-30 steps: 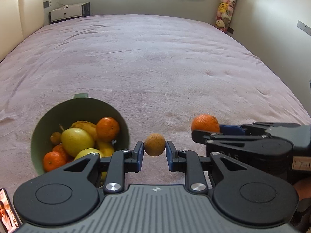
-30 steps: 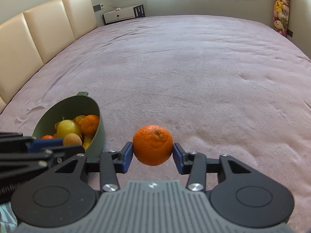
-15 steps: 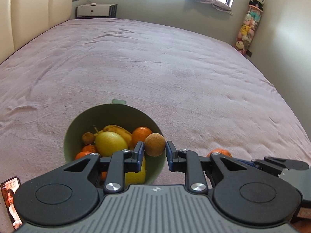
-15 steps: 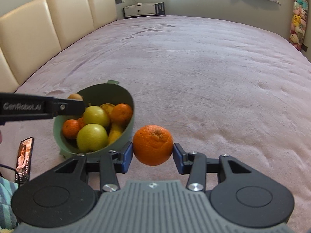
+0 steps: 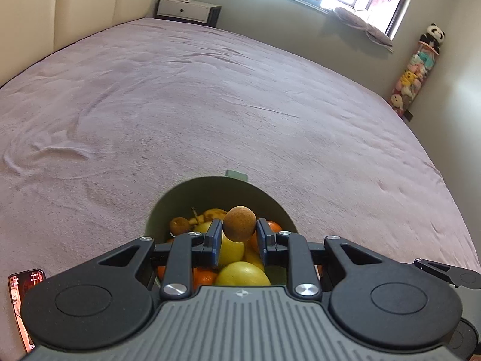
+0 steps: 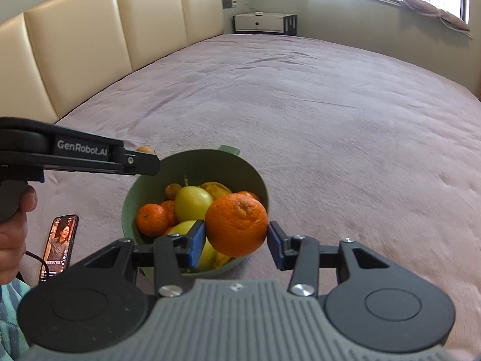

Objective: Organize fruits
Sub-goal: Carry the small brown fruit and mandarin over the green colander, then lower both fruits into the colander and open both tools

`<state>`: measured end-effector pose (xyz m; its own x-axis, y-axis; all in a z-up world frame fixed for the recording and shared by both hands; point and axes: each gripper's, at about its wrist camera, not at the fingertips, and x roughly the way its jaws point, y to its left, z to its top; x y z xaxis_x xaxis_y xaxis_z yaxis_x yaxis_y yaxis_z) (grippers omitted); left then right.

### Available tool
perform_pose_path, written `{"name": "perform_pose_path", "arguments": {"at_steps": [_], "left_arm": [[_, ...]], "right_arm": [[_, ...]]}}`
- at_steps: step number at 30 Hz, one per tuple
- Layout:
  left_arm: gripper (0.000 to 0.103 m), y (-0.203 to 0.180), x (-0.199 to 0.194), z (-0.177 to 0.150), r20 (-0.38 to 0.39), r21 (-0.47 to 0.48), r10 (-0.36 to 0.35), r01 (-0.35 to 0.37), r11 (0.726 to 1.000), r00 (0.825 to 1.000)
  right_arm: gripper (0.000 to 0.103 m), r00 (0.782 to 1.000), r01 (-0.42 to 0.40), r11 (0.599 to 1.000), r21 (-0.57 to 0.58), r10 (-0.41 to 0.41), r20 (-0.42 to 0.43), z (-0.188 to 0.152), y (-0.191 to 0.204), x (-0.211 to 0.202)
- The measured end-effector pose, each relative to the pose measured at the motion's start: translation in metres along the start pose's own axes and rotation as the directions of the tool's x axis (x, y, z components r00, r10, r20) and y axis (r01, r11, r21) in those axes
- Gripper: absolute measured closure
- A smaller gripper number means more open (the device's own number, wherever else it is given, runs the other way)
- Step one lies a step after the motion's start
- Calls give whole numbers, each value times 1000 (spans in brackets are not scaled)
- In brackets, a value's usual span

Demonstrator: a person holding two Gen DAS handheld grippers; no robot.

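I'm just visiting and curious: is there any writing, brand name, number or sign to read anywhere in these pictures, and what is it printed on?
"GenRobot.AI": white letters on the side of the left gripper, seen from the right wrist camera.
Phone lying on the bed: its lit screen carries small lines of text, too small to read.
Small emblem on the right gripper's grey body: a mark, no letters.
Nothing else readable.

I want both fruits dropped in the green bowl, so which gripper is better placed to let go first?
Probably the left gripper: its small brown fruit appears above the green bowl. The right gripper holds its orange nearer the bowl's rim.
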<state>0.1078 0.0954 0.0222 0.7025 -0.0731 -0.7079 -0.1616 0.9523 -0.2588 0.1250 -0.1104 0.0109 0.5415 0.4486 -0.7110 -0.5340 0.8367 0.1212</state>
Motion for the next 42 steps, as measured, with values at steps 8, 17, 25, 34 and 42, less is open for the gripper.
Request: {"name": "perform_pose_path", "arguments": {"at_steps": [8, 17, 25, 34, 42], "left_arm": [[76, 16, 15, 9, 24, -21, 71, -71, 997, 997], [76, 36, 35, 15, 24, -79, 104, -101, 992, 994], [76, 25, 62, 5, -103, -44, 74, -78, 996, 992], [76, 24, 80, -6, -310, -23, 59, -70, 997, 949], [76, 25, 83, -6, -342, -21, 50, -60, 998, 939]], "right_arm": [[61, 1000, -27, 996, -84, 25, -15, 15, 13, 24], [61, 997, -31, 991, -131, 22, -70, 16, 9, 55], [61, 992, -47, 988, -145, 29, -125, 12, 2, 76], [61, 988, -49, 974, -219, 15, -154, 7, 0, 90], [60, 985, -69, 957, -283, 20, -173, 6, 7, 98]]}}
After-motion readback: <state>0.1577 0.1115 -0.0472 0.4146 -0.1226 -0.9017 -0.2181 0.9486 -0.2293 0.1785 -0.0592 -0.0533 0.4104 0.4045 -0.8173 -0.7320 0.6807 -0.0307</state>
